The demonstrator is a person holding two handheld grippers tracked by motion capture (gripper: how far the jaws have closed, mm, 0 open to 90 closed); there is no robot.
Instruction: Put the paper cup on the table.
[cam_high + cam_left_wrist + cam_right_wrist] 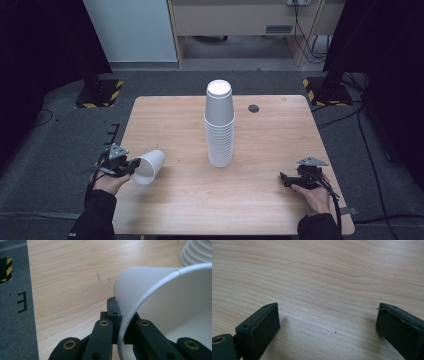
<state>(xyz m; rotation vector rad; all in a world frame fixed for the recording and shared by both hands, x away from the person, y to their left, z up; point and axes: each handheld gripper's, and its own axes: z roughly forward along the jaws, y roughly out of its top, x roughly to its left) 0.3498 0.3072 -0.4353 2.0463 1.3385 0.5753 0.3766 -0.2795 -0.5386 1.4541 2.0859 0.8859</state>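
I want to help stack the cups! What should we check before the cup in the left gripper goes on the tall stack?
1. Left gripper pinches the cup by its rim: ok.
2. Cup turned bottom-up like the stack: not ok, it is tipped sideways.
3. Stack of cups stands upright: ok.
4. Right gripper open and holding nothing: ok.
5. Table between cup and stack free of things: ok.

Both forearms wear dark sleeves [97, 212], and each hand carries a black two-jaw gripper, the left gripper [131, 166] and right gripper [283, 179] alike topped by a grey three-cornered plate [312, 161], with brass-coloured rivets [104, 323] along the links and a black cable [337, 207] trailing off.
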